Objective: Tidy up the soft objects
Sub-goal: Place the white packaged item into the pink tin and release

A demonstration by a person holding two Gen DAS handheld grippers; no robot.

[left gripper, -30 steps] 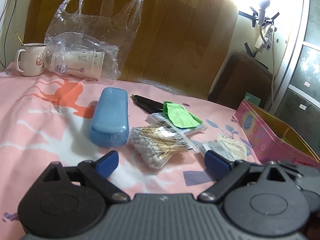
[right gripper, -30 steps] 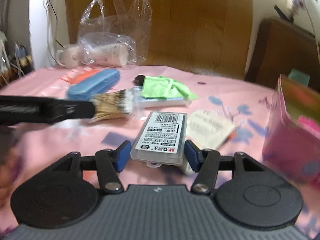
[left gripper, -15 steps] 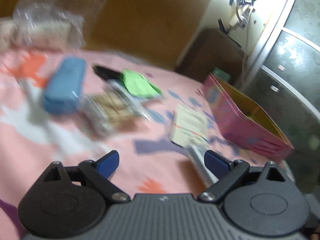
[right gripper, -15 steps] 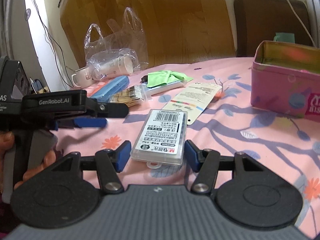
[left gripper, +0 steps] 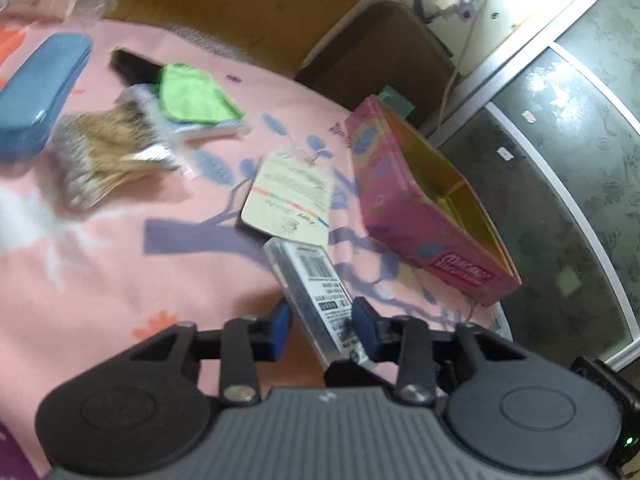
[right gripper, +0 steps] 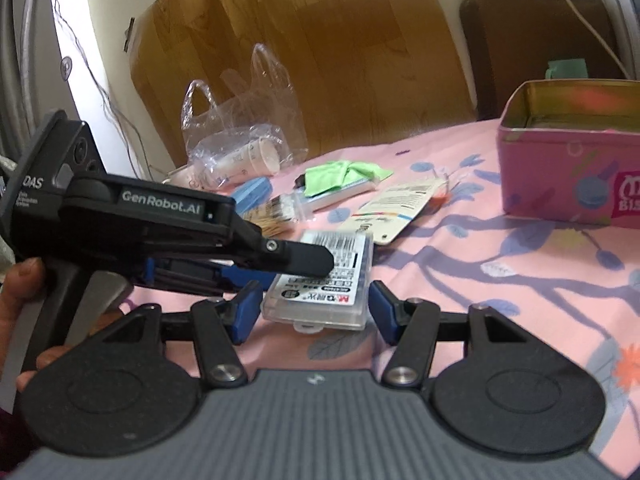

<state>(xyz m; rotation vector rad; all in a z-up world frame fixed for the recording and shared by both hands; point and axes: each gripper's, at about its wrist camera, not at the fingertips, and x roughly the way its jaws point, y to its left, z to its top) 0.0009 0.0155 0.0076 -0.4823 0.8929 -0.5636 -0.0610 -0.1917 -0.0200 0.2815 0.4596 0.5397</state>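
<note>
A clear plastic box with a barcode label [right gripper: 320, 284] lies between the open fingers of my right gripper [right gripper: 312, 308], which do not touch it. My left gripper [left gripper: 320, 320] comes in from the left and closes on the same box [left gripper: 316, 292]; its black finger [right gripper: 296, 258] lies over the label. A green cloth [left gripper: 192, 96] lies on a flat packet at the far side, also in the right wrist view [right gripper: 340, 176]. A bag of cotton swabs [left gripper: 104, 156] lies beside it.
An open pink tin [left gripper: 424, 208] stands at the right, also in the right wrist view [right gripper: 572, 172]. A card tag [left gripper: 288, 196], a blue case [left gripper: 36, 92] and a plastic bag with paper cups [right gripper: 240, 152] lie on the pink floral cloth [left gripper: 120, 280].
My left gripper swung right, away from the swabs and blue case, reached the clear box and narrowed its fingers around it. My right gripper opened wider around the box.
</note>
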